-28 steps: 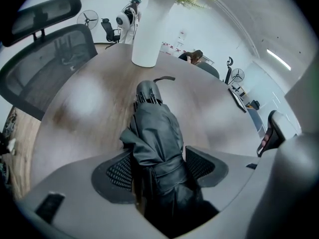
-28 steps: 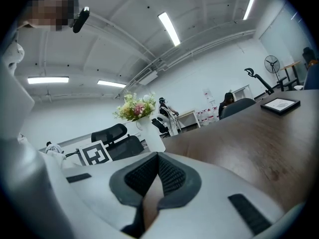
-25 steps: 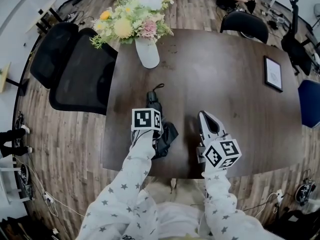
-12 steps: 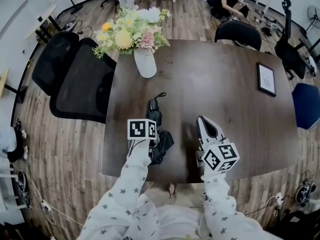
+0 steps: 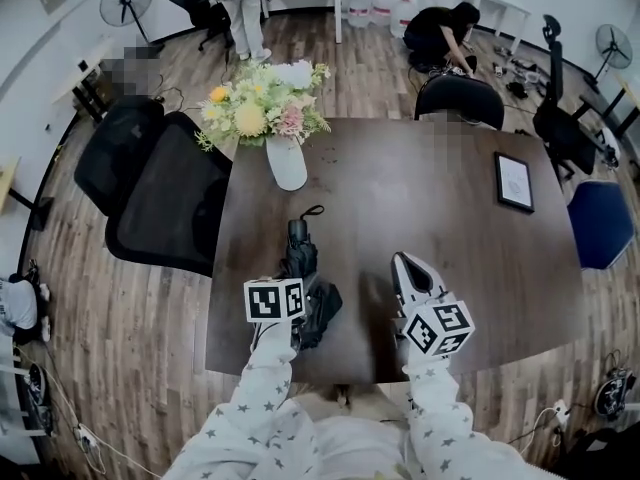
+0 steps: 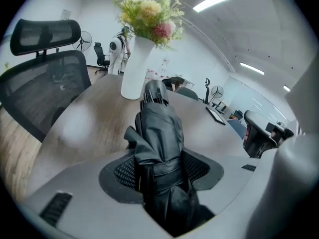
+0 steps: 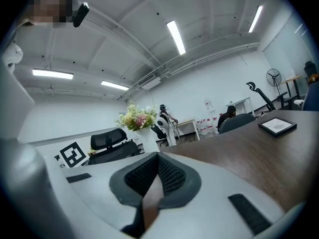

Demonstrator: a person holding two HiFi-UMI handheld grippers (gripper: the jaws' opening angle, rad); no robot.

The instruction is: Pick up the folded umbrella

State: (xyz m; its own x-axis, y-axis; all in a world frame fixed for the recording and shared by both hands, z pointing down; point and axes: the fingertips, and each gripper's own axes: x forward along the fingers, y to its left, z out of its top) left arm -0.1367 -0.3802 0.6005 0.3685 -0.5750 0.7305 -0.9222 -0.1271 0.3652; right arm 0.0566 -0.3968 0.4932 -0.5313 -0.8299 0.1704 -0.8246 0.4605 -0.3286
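- Clamping the folded umbrella [image 6: 158,128]: my left gripper [image 6: 160,171] has its jaws part-way apart. Both ribbed pads [image 6: 123,172] press on the black bundle at its wrap strap [image 6: 164,167].
- Umbrella position: it lies between my left jaws and runs straight out past the tips. The end with the wrist loop [image 5: 312,211] is farthest from the jaws, and loose canopy folds bunch behind the pads.
- Task status, as judged: the grasp is made. The lift seems begun, since the bundle angles up from the table [image 5: 420,198] in the left gripper view. Still to do: bring the whole length clear and hold it steady.
- Right gripper [image 7: 158,176]: its jaws are drawn together to a thin slit with nothing between them. It stands well to the right of the left jaws, above the table, and takes no part in the grip.
- Beyond the left tips: a white vase [image 6: 133,68] of flowers stands apart from the umbrella.
- Not determinable: whether the far end touches the table. In the head view the marker cube [image 5: 275,300] covers the grip point. In the left gripper view the bundle hides the surface beneath it.
- Cut off: the rear of the canopy drops below the lower edge of the left gripper view.
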